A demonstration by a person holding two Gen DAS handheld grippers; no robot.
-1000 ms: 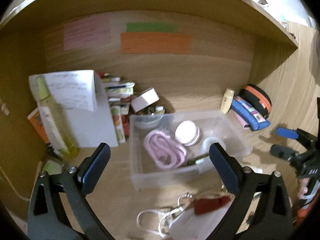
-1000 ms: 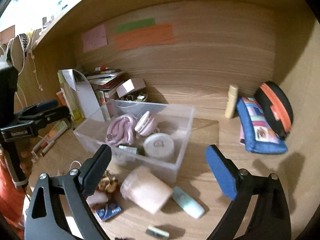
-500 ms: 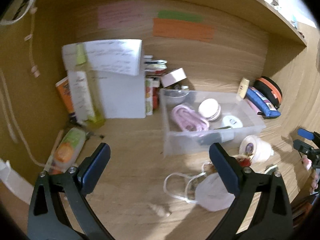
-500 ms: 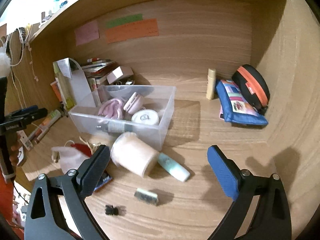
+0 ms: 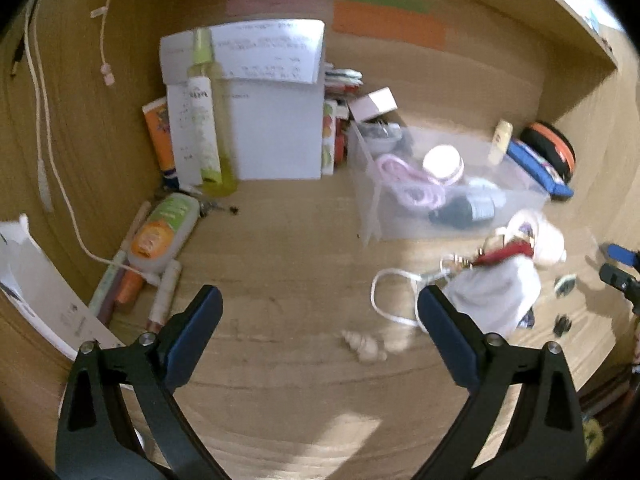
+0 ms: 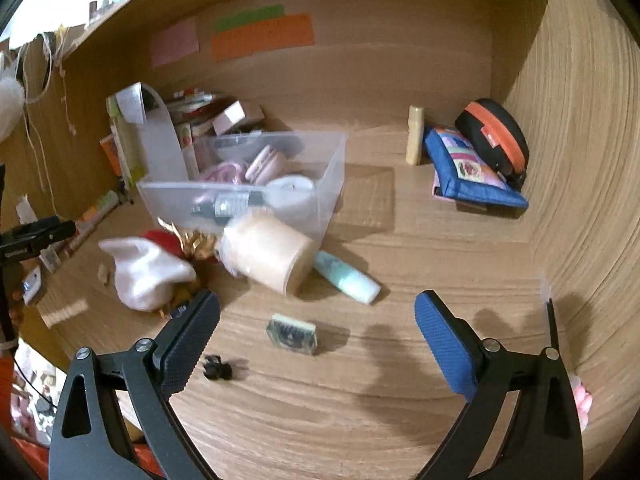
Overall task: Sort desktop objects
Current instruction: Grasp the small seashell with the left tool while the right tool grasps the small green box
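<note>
**A:** How far along?

**B:** Both hands empty: left tool (image 5: pixel 318 322) wide, jaws closing on nothing, right tool (image 6: pixel 318 326) gaping. Clear bin (image 6: pixel 248 192) holds some things; roll (image 6: pixel 268 254), tube (image 6: pixel 346 278), pouch (image 6: pixel 146 272) and shell (image 5: pixel 364 346) remain on the worktop (image 6: pixel 360 400).

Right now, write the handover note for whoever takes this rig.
Left gripper: jaws closing, nothing between them, over bare desk near a small shell.
Right gripper: open, empty, above a small green block and a black clip.
Clear bin: already holds a pink cable, a round compact and a dark tube.
Still loose in front of the bin: white pouch, beige roll, mint tube, block, clip, shell.
Left side: bottles and tubes against the wall, unsorted.
</note>
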